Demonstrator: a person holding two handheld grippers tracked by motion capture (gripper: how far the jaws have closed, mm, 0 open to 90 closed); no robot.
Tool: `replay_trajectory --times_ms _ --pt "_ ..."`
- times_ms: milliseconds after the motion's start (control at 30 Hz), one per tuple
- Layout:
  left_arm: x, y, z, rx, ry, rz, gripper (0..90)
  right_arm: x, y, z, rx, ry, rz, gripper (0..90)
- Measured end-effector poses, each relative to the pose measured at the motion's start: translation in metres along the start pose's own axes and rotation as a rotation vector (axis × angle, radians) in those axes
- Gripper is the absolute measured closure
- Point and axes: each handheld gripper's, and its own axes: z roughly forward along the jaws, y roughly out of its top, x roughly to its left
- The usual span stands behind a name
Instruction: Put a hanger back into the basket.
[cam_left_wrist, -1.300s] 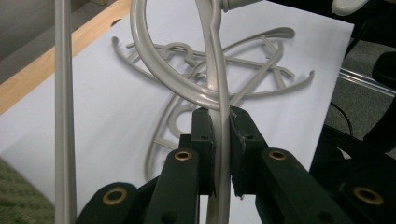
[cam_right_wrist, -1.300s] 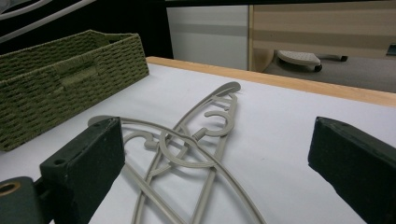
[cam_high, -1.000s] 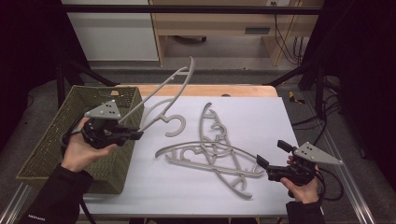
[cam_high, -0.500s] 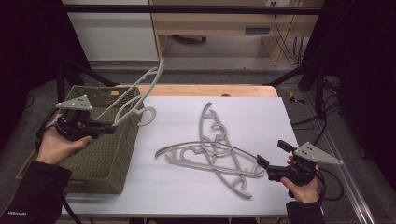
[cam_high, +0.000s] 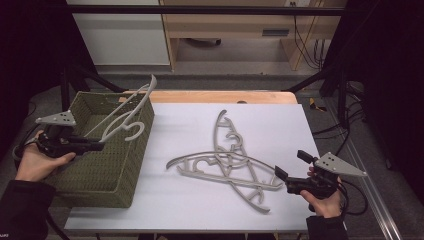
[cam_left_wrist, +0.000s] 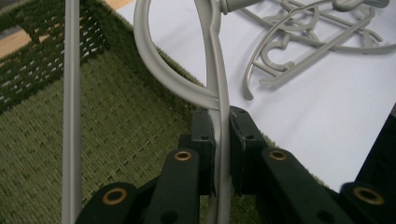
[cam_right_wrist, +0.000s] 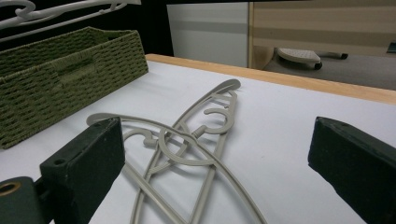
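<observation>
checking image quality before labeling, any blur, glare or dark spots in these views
High view: white table evenly lit, no glare, surroundings nearly black. Left gripper view: held hanger and left gripper look soft up close, basket weave sharper. Right gripper view: right gripper blurred, hanger pile clearer.

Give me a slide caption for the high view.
Left gripper holds a grey hanger over the green basket; right gripper waits open beside piled hangers.

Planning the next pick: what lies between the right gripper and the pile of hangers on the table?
Nothing: in the high view only bare white table separates the right gripper from the hanger pile.
</observation>
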Motion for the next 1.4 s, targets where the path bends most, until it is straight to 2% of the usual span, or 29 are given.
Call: replay_trajectory --times_ms 300,667,867,1067,1133,1167,1200,1300,1400 --pt "0.012 -0.016 -0.003 0.005 0.006 -0.038 81.5 -0.001 0.000 0.000 0.005 -0.002 -0.004 3.9" --pt "0.020 -0.036 0.007 0.042 -0.012 -0.075 81.5 -0.001 -0.001 -0.001 0.007 -0.003 0.002 3.9" --pt "0.025 -0.046 0.006 0.023 -0.013 -0.109 81.4 -0.001 0.000 0.000 0.006 -0.005 -0.003 3.9" --pt "0.027 -0.052 0.011 0.036 -0.016 -0.122 81.4 -0.001 -0.001 0.000 0.009 -0.005 -0.004 4.0" --pt "0.027 -0.053 0.014 0.043 -0.021 -0.124 81.4 -0.001 -0.001 0.000 0.009 -0.004 -0.004 3.9" --pt "0.026 -0.054 0.018 0.065 -0.023 -0.130 81.4 -0.001 -0.001 0.001 0.011 -0.005 -0.005 3.9" --pt "0.026 -0.054 0.018 0.065 -0.023 -0.130 81.4 0.000 -0.001 0.001 0.011 -0.005 -0.006 3.9" --pt "0.024 -0.055 0.023 0.109 -0.027 -0.138 81.4 0.000 -0.001 0.000 0.009 -0.002 -0.003 3.9" --pt "0.024 -0.056 0.022 0.123 -0.019 -0.138 81.4 -0.001 -0.001 0.000 0.007 -0.006 -0.002 3.9"
